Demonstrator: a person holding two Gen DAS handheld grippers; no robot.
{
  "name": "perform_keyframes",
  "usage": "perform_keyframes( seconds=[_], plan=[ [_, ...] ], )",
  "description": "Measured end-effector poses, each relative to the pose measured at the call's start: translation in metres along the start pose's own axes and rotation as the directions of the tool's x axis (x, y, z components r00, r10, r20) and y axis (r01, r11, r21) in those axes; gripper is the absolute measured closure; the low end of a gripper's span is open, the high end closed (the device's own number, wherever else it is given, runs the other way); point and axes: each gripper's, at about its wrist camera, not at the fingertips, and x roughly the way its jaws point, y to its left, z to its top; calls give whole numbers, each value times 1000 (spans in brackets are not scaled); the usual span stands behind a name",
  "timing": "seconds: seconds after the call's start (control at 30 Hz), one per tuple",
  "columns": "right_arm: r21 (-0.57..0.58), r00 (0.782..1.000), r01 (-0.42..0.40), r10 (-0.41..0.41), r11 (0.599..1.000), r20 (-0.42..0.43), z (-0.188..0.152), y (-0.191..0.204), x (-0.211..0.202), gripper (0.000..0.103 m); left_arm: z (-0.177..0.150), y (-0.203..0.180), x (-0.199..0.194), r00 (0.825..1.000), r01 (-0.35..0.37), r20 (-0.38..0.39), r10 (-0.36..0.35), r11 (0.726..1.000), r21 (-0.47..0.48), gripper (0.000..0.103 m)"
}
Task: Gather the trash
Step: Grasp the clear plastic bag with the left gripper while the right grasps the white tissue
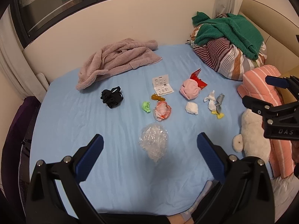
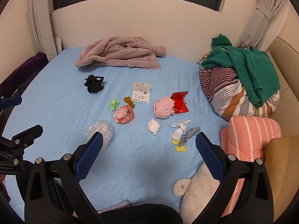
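Note:
Trash lies scattered on the blue bed sheet (image 1: 115, 168). A crumpled clear plastic ball (image 1: 153, 143) sits just ahead of my open left gripper (image 1: 149, 145), between its blue pads. Further off lie a pink-and-white plastic wad (image 1: 161, 111), a green scrap (image 1: 146, 107), a white tissue ball (image 1: 191, 108), knotted white, grey and yellow wrappers (image 1: 214, 103), a paper leaflet (image 1: 162, 84) and a red envelope (image 1: 199, 79). My right gripper (image 2: 149, 145) hangs open over bare sheet, with the wrappers (image 2: 182, 134) and the tissue ball (image 2: 153, 126) just beyond it.
A pink fluffy robe (image 1: 115, 59) lies at the far side, a black cloth tangle (image 1: 111, 98) and a pink cloth bundle (image 1: 189, 89) mid-bed. Striped bedding under a green towel (image 2: 241, 69), a pink striped quilt (image 2: 250, 136) and a white plush toy (image 2: 196, 192) crowd the right.

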Motion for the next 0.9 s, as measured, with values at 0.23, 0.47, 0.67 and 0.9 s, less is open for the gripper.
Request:
perform_keyframes(
  seconds=[0.23, 0.47, 0.67, 0.9],
  plan=[
    [-19, 1000, 8, -9, 1000, -28, -4, 0, 57, 10, -4, -2, 49, 999, -13, -36, 13, 1000, -12, 4],
    [-36, 998, 25, -27, 999, -63, -9, -8, 125, 12, -12, -2, 114, 995, -27, -95, 25, 999, -25, 4],
    [-56, 994, 16, -22, 998, -108, -18, -15, 195, 13, -26, 0, 174, 986, -27, -164, 20, 999, -41, 4],
    [-73, 984, -1, -12, 997, -180, -29, -21, 286, 19, -43, 1, 243, 970, -22, -243, 5, 997, -67, 4]
  ],
)
